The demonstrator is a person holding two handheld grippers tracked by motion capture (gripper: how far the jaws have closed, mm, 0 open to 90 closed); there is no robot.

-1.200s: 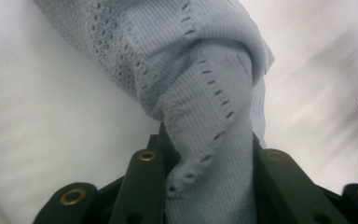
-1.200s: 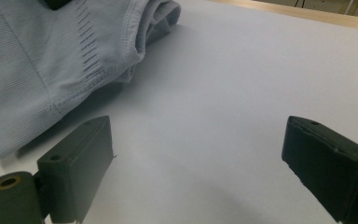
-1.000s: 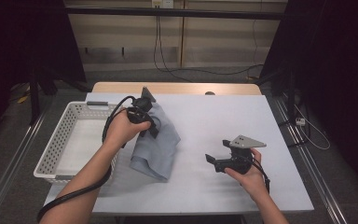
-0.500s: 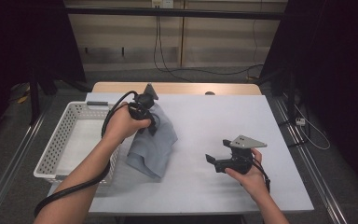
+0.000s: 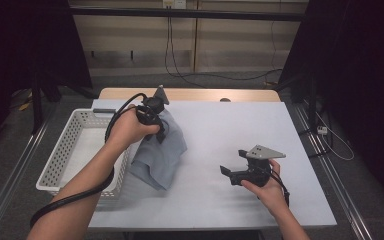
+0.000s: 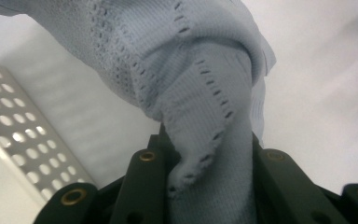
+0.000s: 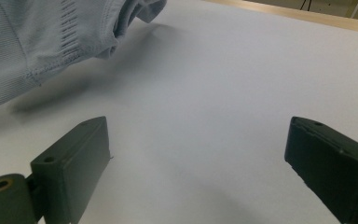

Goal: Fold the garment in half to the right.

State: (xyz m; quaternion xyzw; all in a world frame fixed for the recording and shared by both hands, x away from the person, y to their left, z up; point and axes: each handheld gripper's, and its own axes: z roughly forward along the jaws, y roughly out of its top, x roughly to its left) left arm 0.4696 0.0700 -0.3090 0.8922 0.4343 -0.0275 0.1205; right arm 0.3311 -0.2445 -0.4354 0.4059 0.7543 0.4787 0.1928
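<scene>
High view: I am pinching the pale blue cloth point(image 5: 160, 152) in the left tongs point(image 5: 152, 117), a bunched fold sitting between their jaws in the left gripper view point(image 6: 209, 154). The cloth is hanging down from the left tongs, its lower end resting on the desk point(image 5: 230, 130). The white perforated basket point(image 5: 65, 155) is standing just beside the left tongs, on their outer side. I am holding the right tongs point(image 5: 226, 172) spread and empty, well apart from the cloth, their jaws pointing toward it low over the desk.
</scene>
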